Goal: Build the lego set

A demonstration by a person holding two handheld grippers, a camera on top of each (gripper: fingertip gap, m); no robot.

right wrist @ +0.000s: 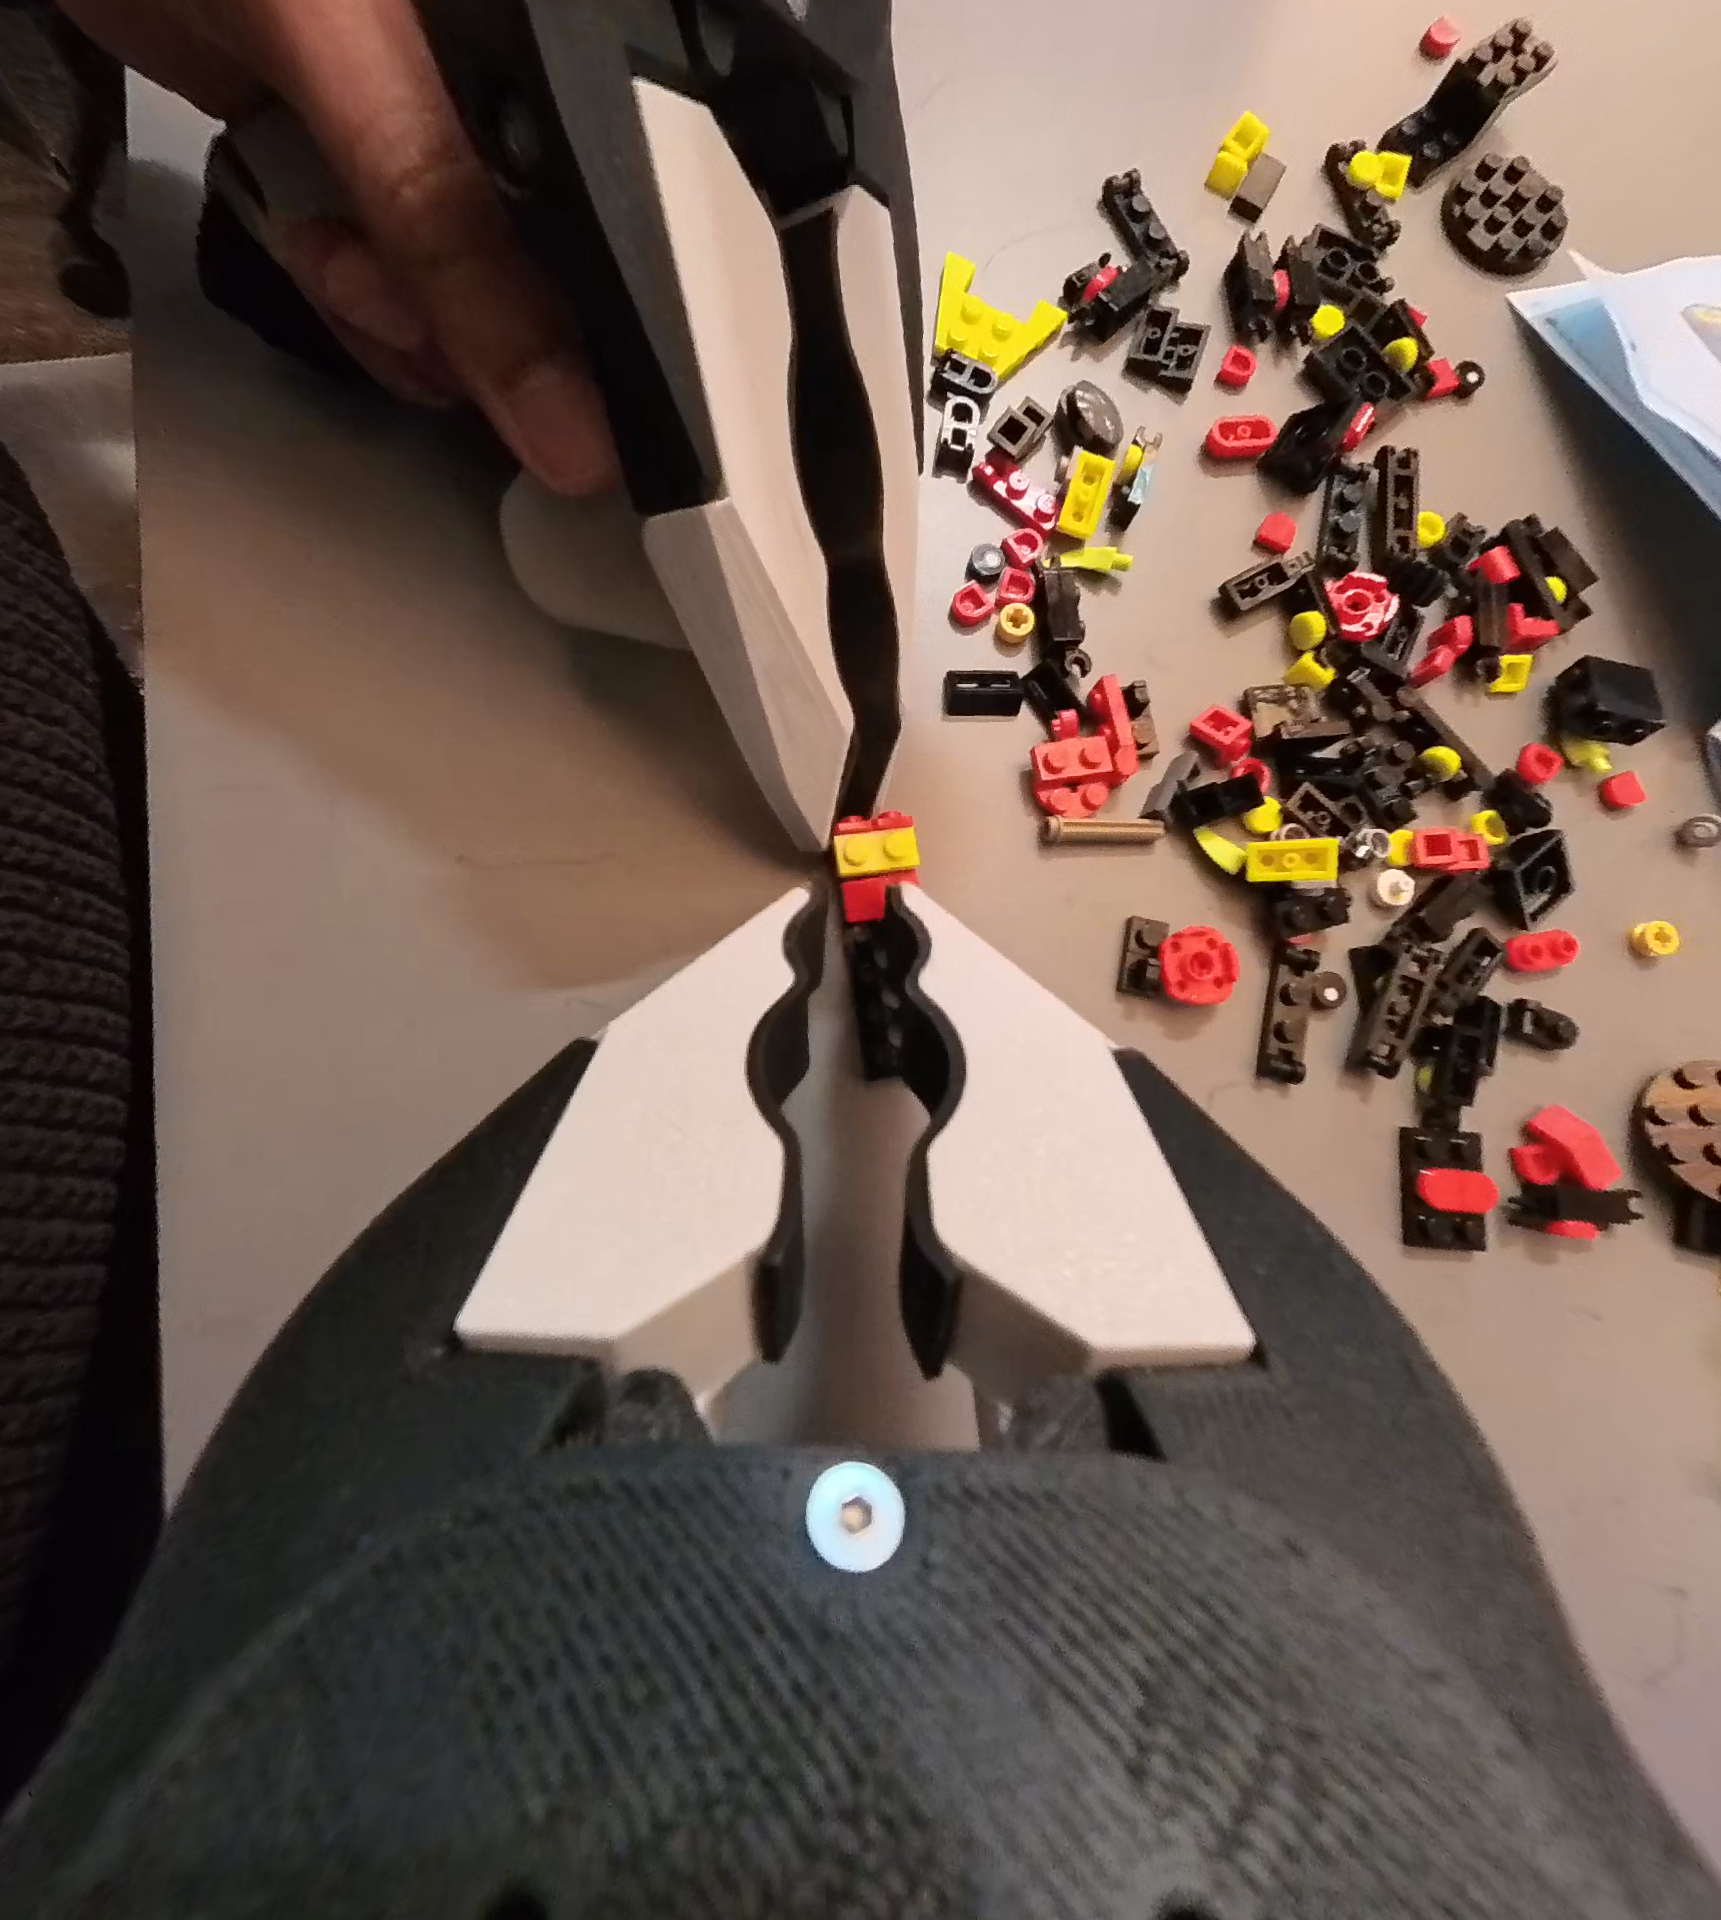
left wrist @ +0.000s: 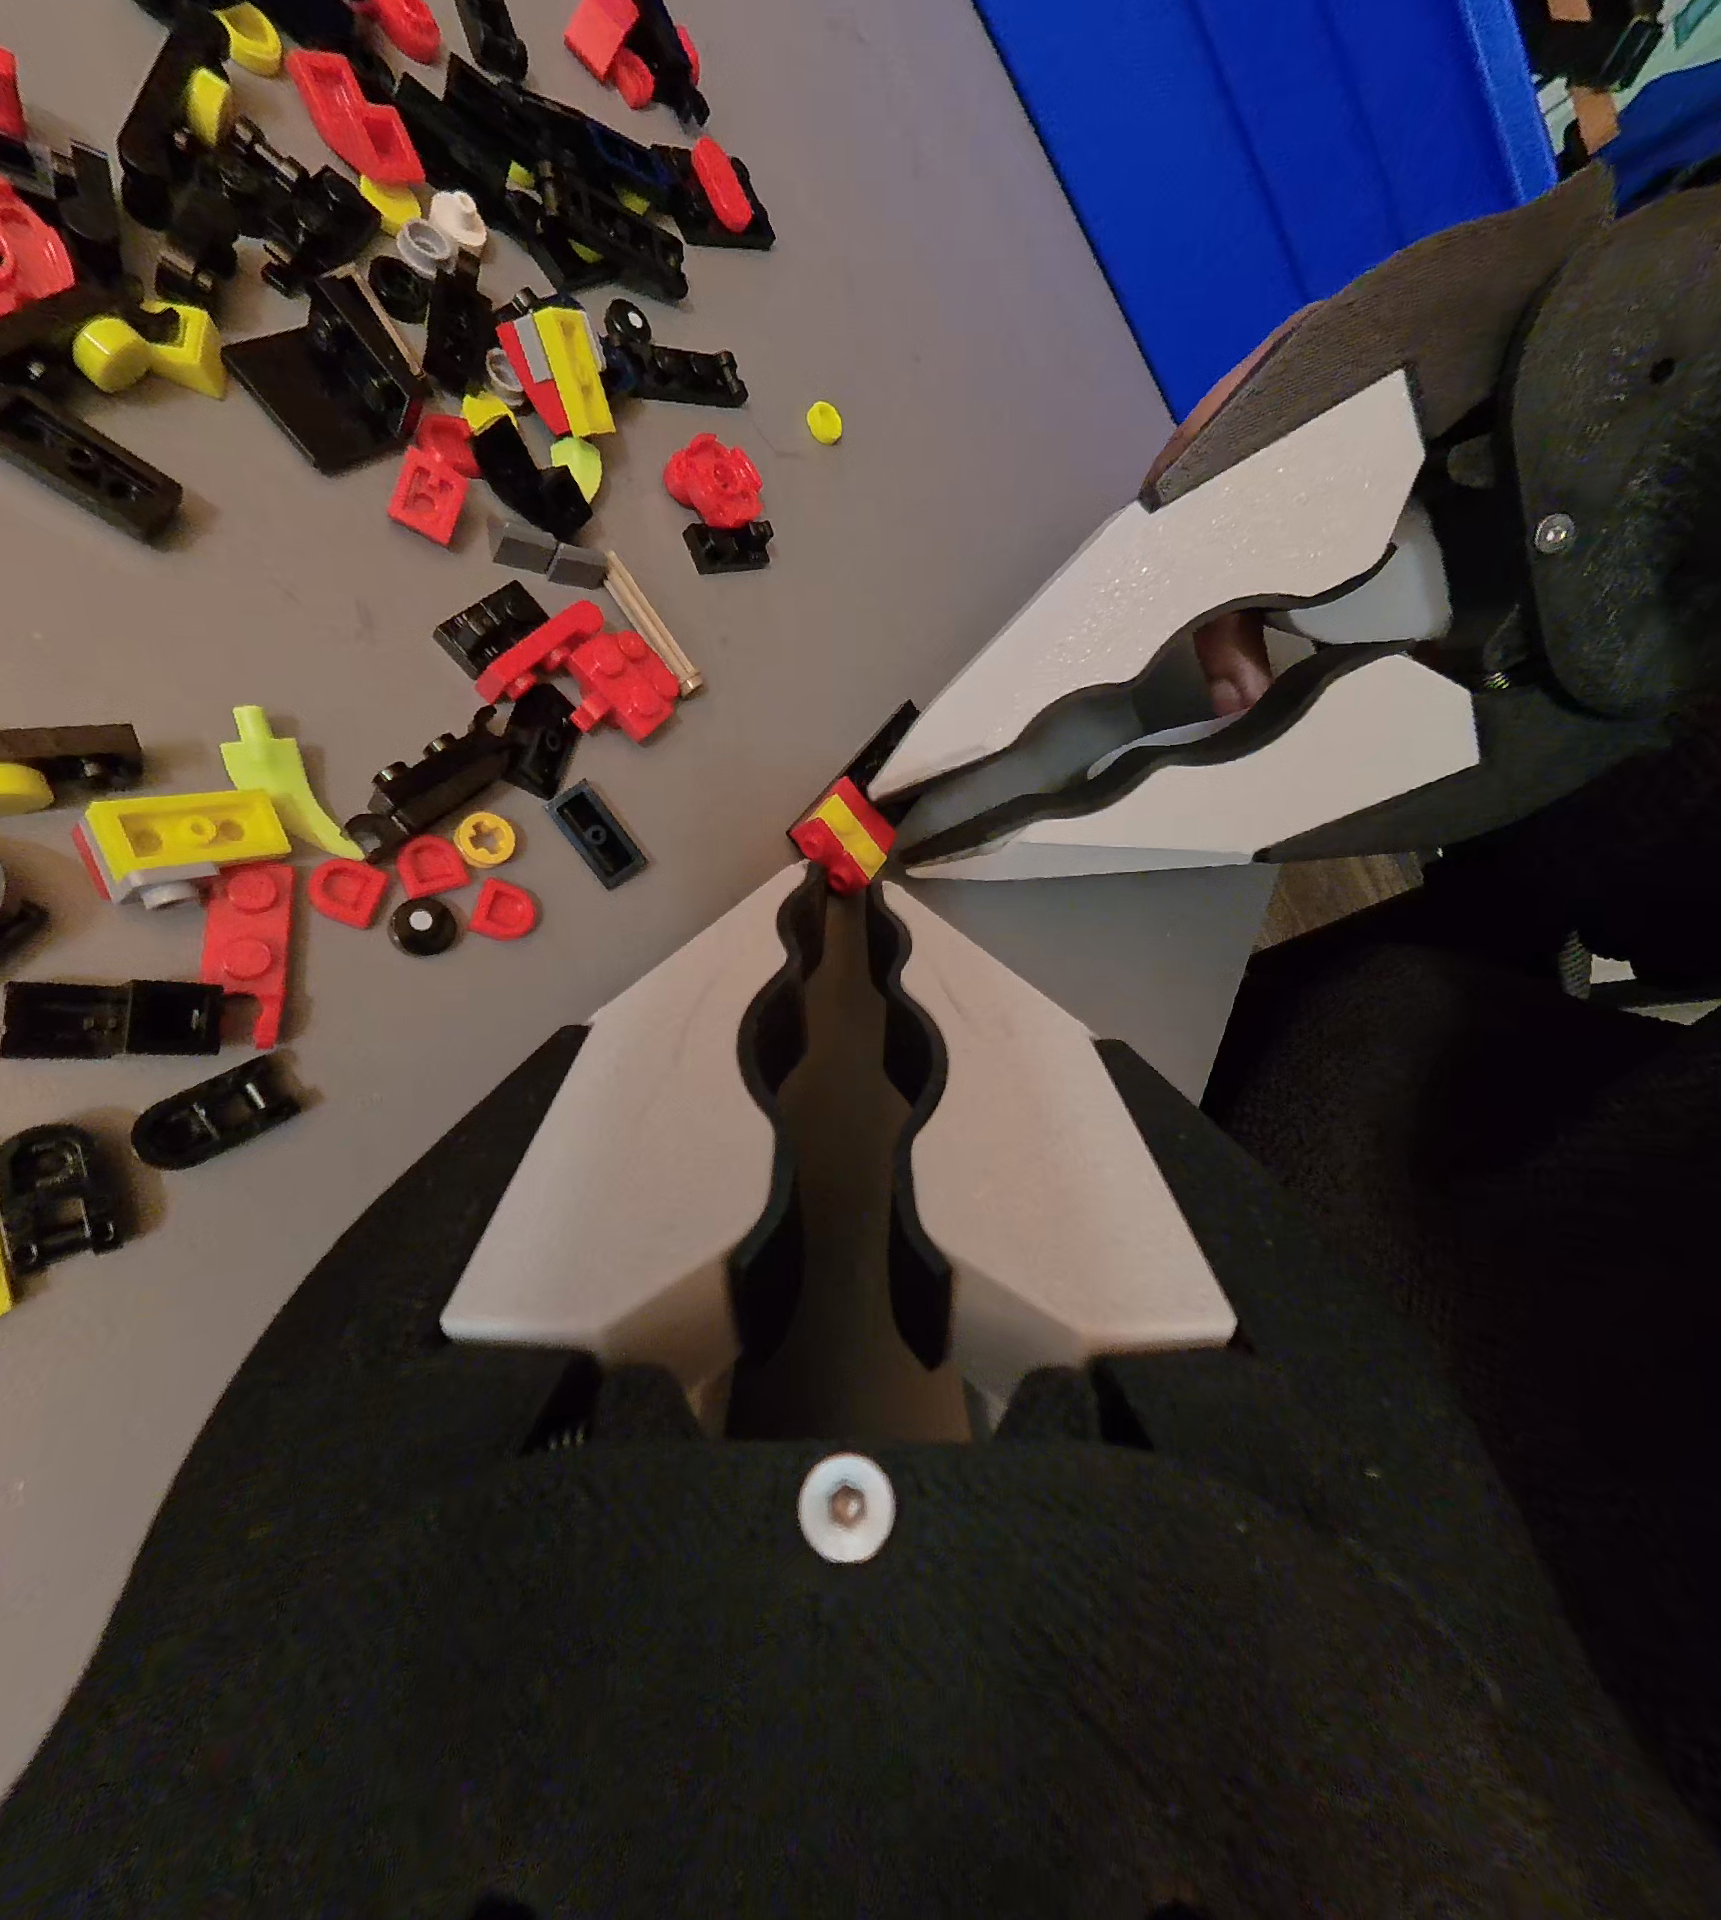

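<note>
A small stack of red and yellow bricks (left wrist: 840, 831) sits on the end of a narrow black plate (right wrist: 877, 1008). It is held in the air over the table's near edge. My left gripper (left wrist: 840, 883) is shut, and its tips pinch the stack's red end. In the right wrist view the left gripper (right wrist: 861, 816) comes down from above onto the stack (right wrist: 875, 854). My right gripper (right wrist: 871, 914) is shut on the black plate, just behind the stack. In the left wrist view the right gripper (left wrist: 897, 836) reaches in from the right and meets the stack tip to tip with the left one.
Many loose red, black and yellow pieces (left wrist: 368, 468) lie over the grey table (left wrist: 887, 364), also in the right wrist view (right wrist: 1355, 675). An open instruction booklet (right wrist: 1718, 416) lies at the far right. A blue bin (left wrist: 1251, 156) stands beyond the table. A hand (right wrist: 420, 260) holds the left gripper. Only a small space, under 4 cm, lies between the two pairs of fingers.
</note>
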